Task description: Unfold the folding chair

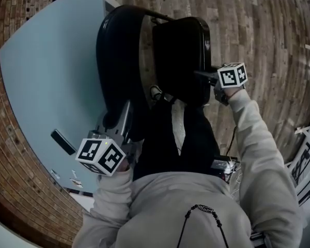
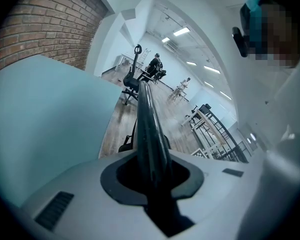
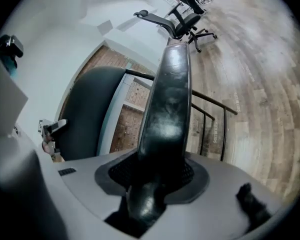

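Directly below the person's chest, a black folding chair (image 1: 160, 61) stands on the wooden floor (image 1: 258, 25), just beside a pale blue panel (image 1: 51, 76) that leans against a brick wall (image 1: 10, 138). Its curved backrest (image 1: 113, 61) is on the left and its padded seat (image 1: 181, 56) on the right. Both are close to upright, with a narrow gap between them through which floorboards show. The left gripper (image 1: 118, 119) is at the backrest's near end, and its jaws are clamped on the thin edge, which runs straight out between them in the left gripper view. The right gripper (image 1: 202, 75) meets the seat from the right side. Its jaws are closed on the glossy padded edge, which fills the space between them in the right gripper view. That view also shows thin black frame tubes (image 3: 212, 114) beyond the seat and a wheeled office chair (image 3: 182, 21) well apart across the floor. Pale grey sleeves (image 1: 258, 154) reach down to both grippers.
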A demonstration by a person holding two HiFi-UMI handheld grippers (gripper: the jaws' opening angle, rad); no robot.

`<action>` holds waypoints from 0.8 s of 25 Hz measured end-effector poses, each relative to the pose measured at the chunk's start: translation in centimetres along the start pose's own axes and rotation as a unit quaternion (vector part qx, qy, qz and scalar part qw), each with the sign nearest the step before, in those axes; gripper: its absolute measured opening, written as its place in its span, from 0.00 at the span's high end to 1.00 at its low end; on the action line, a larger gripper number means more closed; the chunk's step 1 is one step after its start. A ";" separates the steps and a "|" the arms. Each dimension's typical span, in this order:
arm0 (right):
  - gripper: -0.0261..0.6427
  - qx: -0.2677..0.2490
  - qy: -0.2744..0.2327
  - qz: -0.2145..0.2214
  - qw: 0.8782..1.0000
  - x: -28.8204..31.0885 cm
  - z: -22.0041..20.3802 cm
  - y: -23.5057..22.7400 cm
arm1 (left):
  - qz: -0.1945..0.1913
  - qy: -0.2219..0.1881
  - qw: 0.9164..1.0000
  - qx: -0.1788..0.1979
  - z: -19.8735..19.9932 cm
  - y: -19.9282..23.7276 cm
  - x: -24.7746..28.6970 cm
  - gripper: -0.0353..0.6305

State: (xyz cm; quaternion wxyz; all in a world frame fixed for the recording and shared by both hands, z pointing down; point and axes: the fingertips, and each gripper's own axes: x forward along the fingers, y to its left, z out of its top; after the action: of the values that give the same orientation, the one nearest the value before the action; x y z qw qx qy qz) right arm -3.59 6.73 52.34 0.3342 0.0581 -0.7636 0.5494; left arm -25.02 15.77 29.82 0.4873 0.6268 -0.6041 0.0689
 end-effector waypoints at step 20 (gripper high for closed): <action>0.71 0.065 -0.008 0.234 0.970 -10.2 -8.2 -25.9 | -0.039 -0.021 0.999 0.002 -7.4 -2.7 10.0 0.83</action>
State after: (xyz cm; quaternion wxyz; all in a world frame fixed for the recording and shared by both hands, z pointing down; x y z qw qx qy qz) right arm 19.74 0.97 68.59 0.1857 -0.0959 -0.7216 0.6600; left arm -16.46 13.42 38.94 0.4754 0.6524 -0.5891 0.0376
